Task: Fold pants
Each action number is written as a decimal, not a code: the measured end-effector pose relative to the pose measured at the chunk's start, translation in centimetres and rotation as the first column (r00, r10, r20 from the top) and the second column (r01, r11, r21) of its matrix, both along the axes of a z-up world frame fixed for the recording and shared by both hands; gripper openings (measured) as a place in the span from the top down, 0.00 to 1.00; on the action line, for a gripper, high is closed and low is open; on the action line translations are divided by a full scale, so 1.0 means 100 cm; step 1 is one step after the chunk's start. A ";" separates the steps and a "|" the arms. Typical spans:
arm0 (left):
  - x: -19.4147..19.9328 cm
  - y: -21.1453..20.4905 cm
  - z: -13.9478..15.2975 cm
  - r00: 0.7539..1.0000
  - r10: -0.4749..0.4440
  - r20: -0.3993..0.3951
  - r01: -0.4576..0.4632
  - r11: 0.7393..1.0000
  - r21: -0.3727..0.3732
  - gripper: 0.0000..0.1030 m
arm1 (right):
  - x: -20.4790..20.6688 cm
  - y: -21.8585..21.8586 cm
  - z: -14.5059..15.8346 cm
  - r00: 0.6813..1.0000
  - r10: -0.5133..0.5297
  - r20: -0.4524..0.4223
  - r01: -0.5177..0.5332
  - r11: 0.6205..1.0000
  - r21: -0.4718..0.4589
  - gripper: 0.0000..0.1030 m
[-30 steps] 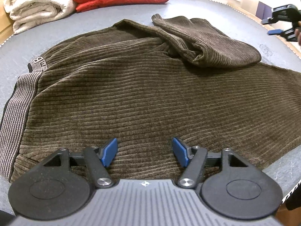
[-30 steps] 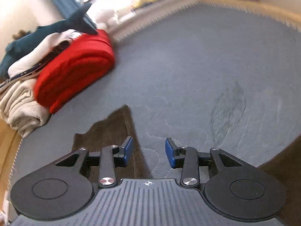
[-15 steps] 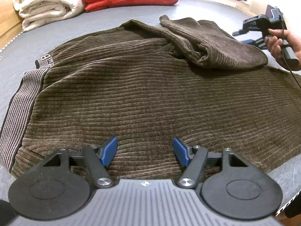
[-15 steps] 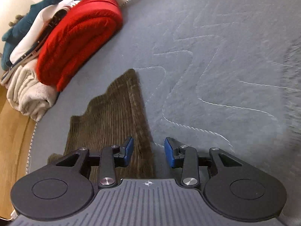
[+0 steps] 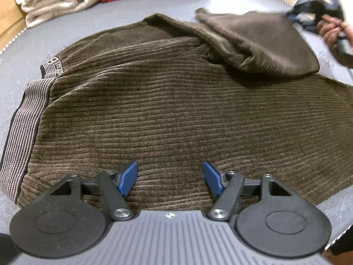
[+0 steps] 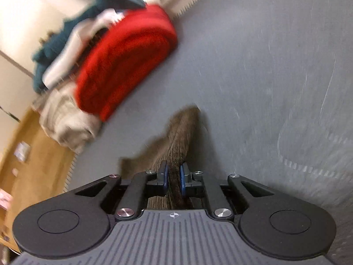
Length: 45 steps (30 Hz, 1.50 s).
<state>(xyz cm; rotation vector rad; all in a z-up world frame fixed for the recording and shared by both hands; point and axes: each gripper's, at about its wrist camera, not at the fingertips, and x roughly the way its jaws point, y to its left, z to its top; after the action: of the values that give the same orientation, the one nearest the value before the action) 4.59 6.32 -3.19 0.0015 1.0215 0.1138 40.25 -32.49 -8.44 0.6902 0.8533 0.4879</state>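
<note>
1. Right claw (image 6: 174,180) is closing on a raised ridge of the brown corduroy pants (image 5: 176,110); its blue pads sit close on either side of the cloth, at the edge of a leg end.
2. Left claw (image 5: 171,177) stands wide with nothing between its pads, poised over the near edge of the pants by the hip.
3. The pants lie spread across a grey quilted surface (image 6: 264,66), striped waistband (image 5: 26,119) to the left, one leg end (image 5: 260,39) doubled back over the other.
4. The fabric looks soft, thick and limp, probably fairly light; it should drape and drag rather than hold shape. Hems and the waistband seem the surest places to take hold.
5. Only the left wrist view shows the whole garment, plus the person's hand (image 5: 331,31) on the right claw, blurred.
6. Only the right wrist view shows the pinch itself.
7. Folded red (image 6: 125,66) and cream (image 5: 55,0) blankets sit well apart at the far edge.
</note>
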 end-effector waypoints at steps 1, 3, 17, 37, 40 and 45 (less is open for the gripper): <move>0.005 0.001 0.002 1.000 -0.001 -0.025 0.001 1.000 -0.001 0.29 | -0.004 -0.007 0.013 0.999 -0.018 0.030 0.018 1.000 0.006 0.90; 0.015 0.001 0.008 0.998 0.001 -0.065 0.000 1.000 0.006 0.30 | -0.015 -0.028 0.042 0.992 -0.089 0.092 0.087 0.996 0.026 0.90; 0.136 -0.074 0.054 0.967 -0.193 0.169 0.196 0.981 -0.003 0.32 | -0.108 -0.199 0.024 0.731 -0.662 -0.167 0.653 0.749 -0.110 0.81; 0.195 -0.065 0.004 0.974 -0.224 -0.046 0.228 0.946 0.232 0.92 | -0.083 -0.268 -0.017 0.611 -0.752 -0.248 0.777 0.629 0.006 0.78; 0.194 -0.062 0.008 0.976 -0.216 -0.039 0.220 0.952 0.215 0.93 | -0.077 -0.266 -0.020 0.609 -0.759 -0.232 0.772 0.634 -0.050 0.92; 0.183 -0.042 0.020 0.983 -0.177 0.047 0.171 0.979 0.111 0.94 | -0.089 -0.273 0.014 0.568 -0.818 -0.097 0.821 0.571 -0.012 0.95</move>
<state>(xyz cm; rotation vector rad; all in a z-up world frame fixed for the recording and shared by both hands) 22.91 2.16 -1.21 0.1837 0.9534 0.0081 31.32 -59.78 -7.06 1.0633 0.5105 -0.3983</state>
